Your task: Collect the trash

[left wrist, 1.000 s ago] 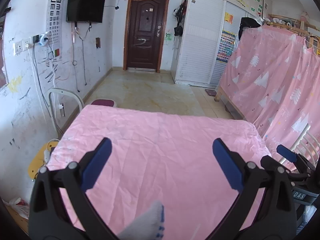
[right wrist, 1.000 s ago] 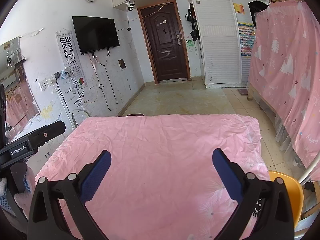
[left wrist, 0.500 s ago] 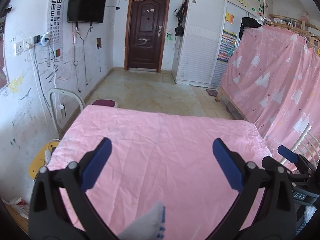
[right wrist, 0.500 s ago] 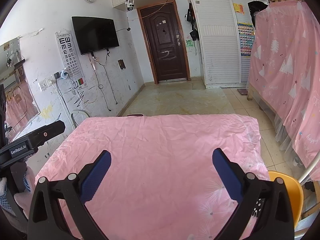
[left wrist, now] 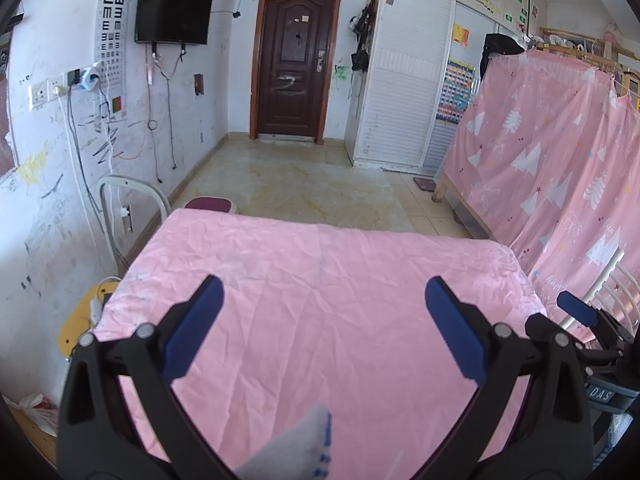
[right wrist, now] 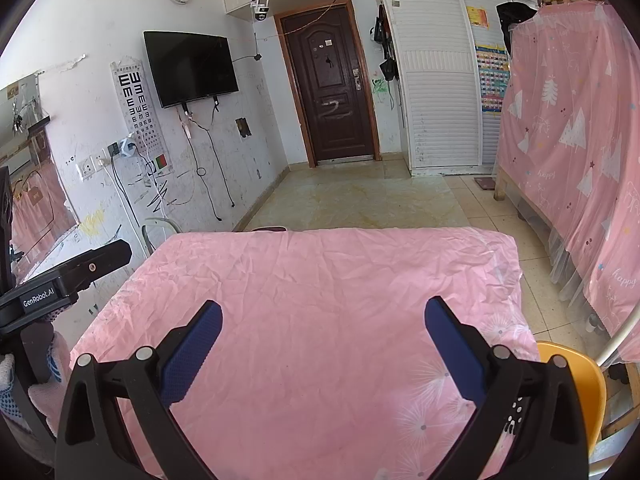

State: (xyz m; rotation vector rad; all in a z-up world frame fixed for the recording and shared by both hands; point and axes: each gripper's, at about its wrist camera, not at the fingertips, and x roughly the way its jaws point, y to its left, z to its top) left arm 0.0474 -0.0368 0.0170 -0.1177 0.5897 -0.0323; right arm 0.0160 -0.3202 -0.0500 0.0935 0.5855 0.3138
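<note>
Trash not visible on pink cloth. Left gripper and right gripper both spread wide, empty. White bag, possibly litter, lies at 8 o'clock, nearer the left.

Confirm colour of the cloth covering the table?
Pink, wrinkled cloth, with faint white dandelion prints near its right corner. Shows best in the right wrist view.
</note>
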